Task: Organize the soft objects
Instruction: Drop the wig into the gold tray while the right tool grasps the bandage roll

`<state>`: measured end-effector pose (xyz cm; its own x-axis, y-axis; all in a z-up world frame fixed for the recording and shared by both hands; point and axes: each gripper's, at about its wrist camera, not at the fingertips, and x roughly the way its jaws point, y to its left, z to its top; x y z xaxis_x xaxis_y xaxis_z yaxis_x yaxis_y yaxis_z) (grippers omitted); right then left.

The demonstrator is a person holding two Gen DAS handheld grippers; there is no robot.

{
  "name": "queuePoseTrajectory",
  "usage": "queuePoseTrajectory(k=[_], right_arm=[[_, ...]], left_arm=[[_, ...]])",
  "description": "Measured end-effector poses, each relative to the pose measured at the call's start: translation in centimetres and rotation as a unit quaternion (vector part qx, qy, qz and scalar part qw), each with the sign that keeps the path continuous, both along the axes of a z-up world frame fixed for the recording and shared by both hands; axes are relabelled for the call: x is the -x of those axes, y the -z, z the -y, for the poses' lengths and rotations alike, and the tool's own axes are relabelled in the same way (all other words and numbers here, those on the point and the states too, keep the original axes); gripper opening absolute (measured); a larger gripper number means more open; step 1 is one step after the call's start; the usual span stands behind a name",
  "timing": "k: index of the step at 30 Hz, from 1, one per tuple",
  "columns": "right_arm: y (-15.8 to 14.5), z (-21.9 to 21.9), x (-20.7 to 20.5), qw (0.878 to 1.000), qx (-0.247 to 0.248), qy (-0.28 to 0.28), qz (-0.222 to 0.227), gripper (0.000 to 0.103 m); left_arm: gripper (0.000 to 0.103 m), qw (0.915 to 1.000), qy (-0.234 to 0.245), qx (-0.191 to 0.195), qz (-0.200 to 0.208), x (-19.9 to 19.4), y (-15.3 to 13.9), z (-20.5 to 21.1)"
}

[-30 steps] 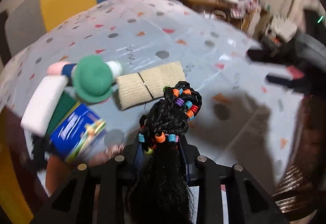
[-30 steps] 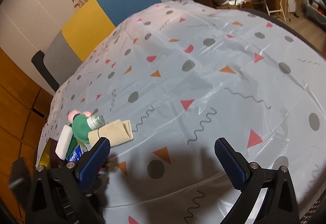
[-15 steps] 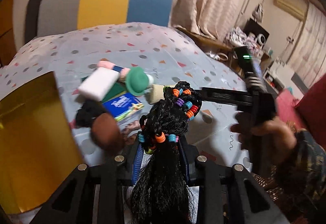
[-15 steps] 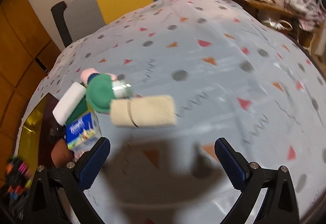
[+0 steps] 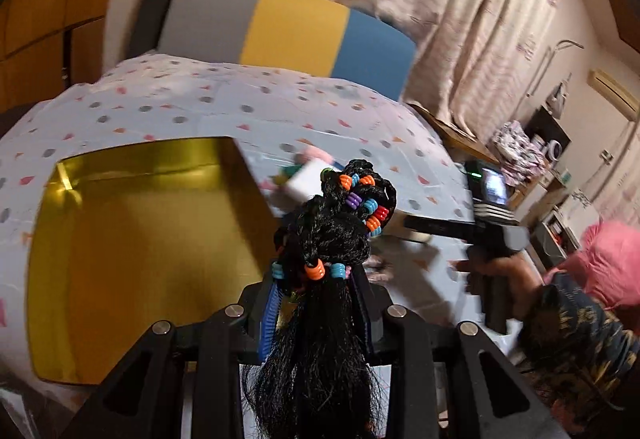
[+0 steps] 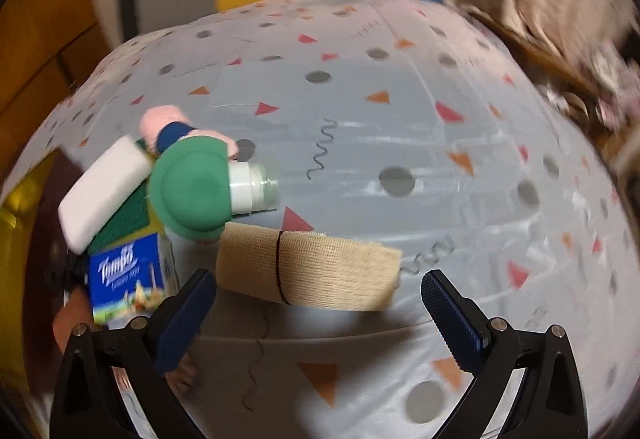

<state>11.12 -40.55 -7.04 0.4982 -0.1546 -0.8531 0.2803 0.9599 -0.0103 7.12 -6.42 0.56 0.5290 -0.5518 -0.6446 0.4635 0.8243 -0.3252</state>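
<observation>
The left gripper point(image 5: 316, 303) is clamped on a black braided hairpiece point(image 5: 328, 239) strung with coloured beads; the braid bunches up ahead of the blue pads while loose strands hang back over the gripper's frame. Just to the left of that gripper and below its tips sits a gold tray point(image 5: 132, 239) on the patterned tablecloth point(image 5: 192, 99). Ahead of the braid, partly hidden by it, a white sponge block point(image 5: 304, 183) and a bit of pink show, blurred. To its right a hand point(image 5: 500, 275) holds the other gripper's black body. The right gripper point(image 6: 316, 303) stands wide, nothing between its blue pads point(image 6: 452, 315). Directly ahead of it, just beyond the fingertips, lies a beige rolled cloth point(image 6: 320, 271) bound by a thin black band. Ahead and to the left of that gripper is a cluster: a green plush hat point(image 6: 192, 187) resting against a clear jar with a white collar point(image 6: 252, 187), a pink and blue plush piece point(image 6: 168, 127), the white sponge block point(image 6: 104, 191) over a green pad point(image 6: 128, 223), and a blue tissue pack point(image 6: 128, 279) just beside the left finger.
</observation>
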Motion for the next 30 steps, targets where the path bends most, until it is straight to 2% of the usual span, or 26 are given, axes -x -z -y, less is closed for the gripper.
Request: queuePoseTrajectory(k=[2,5,9,10,11,16,18,21,25,27,30], right_arm=[[-0.7,-0.6,0.0,0.998,0.028,-0.063,-0.007,0.103],[-0.8,-1.8,-1.1,0.985,0.066,-0.156,-0.038,0.103],[1.0,-2.9,-3.3,0.97,0.093,-0.209,-0.086,0.1],[1.5,-3.1,-3.7,0.967,0.112,-0.208,-0.094,0.077],[1.8,-3.1,-3.9,0.967,0.114,-0.207,-0.098,0.058],[2.4,-3.1,-3.3,0.972,0.114,-0.191,-0.08,0.055],[3.0,-3.1,-2.7,0.971,0.117,-0.19,-0.083,0.054],[3.4,-2.9,-2.4,0.974,0.114,-0.179,-0.079,0.051],[3.4,-2.5,-2.5,0.978,0.106,-0.165,-0.071,0.051],[3.4,-2.4,-2.5,0.979,0.102,-0.164,-0.069,0.051],[3.4,-2.4,-2.5,0.978,0.102,-0.166,-0.068,0.051]], left_arm=[[0.031,0.9999,-0.014,-0.002,-0.001,-0.5,0.1,-1.0],[0.031,0.9992,-0.039,-0.006,-0.01,-1.1,0.5,-2.8],[0.031,0.9969,-0.073,-0.017,-0.023,-1.6,0.8,-5.1],[0.031,0.9961,-0.081,-0.022,-0.028,-1.9,0.8,-5.7],[0.031,0.9949,-0.091,-0.023,-0.038,-2.5,1.0,-6.4],[0.032,0.9844,-0.143,0.008,-0.103,-6.8,1.7,-9.8],[0.032,0.9805,-0.156,0.025,-0.116,-8.8,2.1,-10.4],[0.032,0.9783,-0.167,0.027,-0.12,-11.2,2.4,-10.1],[0.032,0.9762,-0.17,0.01,-0.134,-14.3,3.6,-8.3],[0.032,0.9768,-0.163,-0.014,-0.138,-15.9,4.4,-6.9],[0.038,0.9767,-0.165,-0.041,-0.131,-18.6,5.4,-5.2]])
